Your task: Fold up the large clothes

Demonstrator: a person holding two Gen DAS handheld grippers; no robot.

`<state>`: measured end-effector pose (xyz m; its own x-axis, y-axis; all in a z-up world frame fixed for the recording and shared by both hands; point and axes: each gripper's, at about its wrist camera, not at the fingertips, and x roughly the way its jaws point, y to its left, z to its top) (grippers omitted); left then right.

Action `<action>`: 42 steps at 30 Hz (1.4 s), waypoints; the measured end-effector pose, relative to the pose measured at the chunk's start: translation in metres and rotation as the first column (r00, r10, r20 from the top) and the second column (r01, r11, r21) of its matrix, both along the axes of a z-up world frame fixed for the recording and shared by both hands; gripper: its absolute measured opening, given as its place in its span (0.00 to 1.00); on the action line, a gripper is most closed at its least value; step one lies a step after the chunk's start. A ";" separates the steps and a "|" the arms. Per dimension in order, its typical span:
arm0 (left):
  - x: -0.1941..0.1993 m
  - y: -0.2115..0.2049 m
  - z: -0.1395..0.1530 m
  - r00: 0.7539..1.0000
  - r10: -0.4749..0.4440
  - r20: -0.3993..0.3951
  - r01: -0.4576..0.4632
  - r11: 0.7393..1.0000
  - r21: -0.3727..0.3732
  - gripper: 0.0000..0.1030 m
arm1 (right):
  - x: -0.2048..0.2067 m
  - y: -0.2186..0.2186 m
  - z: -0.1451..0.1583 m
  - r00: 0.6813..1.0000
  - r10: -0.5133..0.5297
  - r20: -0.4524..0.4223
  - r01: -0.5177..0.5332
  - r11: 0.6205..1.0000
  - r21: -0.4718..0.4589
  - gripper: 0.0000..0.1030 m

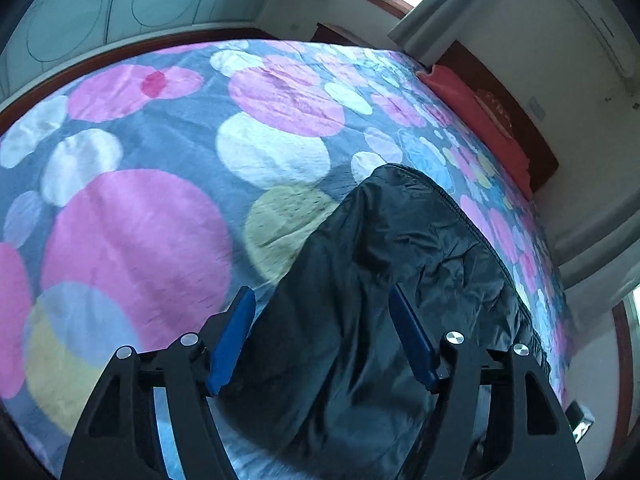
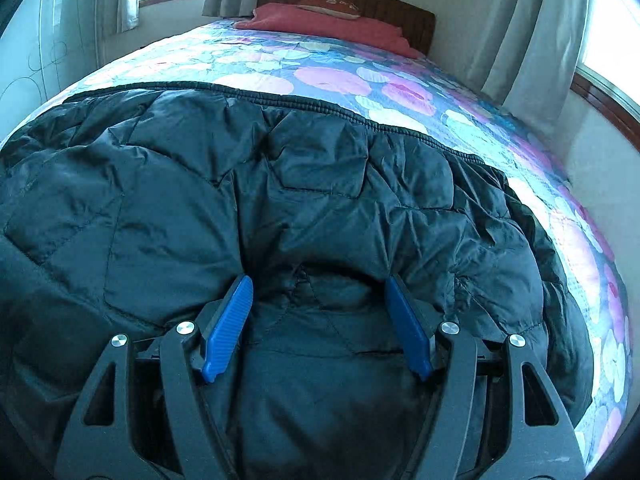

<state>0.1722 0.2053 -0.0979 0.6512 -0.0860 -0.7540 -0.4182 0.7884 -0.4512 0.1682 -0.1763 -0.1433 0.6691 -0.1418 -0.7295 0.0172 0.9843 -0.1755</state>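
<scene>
Now, left gripper (image 1: 322, 300) standing wide apart, blue pads (image 1: 234, 336) clear of the cloth, nothing pinched. Hanging just above a long dark strip of the black puffer jacket (image 1: 380, 280), most likely a sleeve or a folded side panel, running away across the dotted bedspread (image 1: 136, 216). Right-hand pad over the fabric, left-hand pad out over the blanket at the strip's edge. No grip here, and whether the pads brush the nylon cannot be told.

Over to the right gripper (image 2: 318, 300): also spread wide, pads either side of a puffed ridge in the quilted body of the jacket, pressing into it or hovering just over it, hard to call. Nothing clamped between them.

Jacket itself lying broad across the near half of the bed, elasticated hem (image 2: 312, 106) along the far side, red pillow (image 2: 332, 24) well beyond at the headboard.

Advice for the fold: go low and bite a real thickness of fabric, not just the slippery outer shell. Take both layers at the edge, close firmly, then lift only enough to clear the padding. Carry both hands across together, keep the folded edge straight, lay down rather than drop. Slick nylon and trapped air likely to spring back, so press flat before letting go.
</scene>
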 end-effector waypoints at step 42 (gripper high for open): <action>0.033 -0.082 0.051 0.970 -0.227 0.083 0.215 0.968 0.128 0.19 | 0.005 -0.006 -0.003 1.000 0.004 0.006 -0.004 0.999 0.040 0.66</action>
<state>0.2047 0.1229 -0.0469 0.6961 -0.1510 -0.7019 -0.1864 0.9061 -0.3798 0.1736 -0.1823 -0.1464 0.6738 -0.1096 -0.7308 0.0138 0.9906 -0.1359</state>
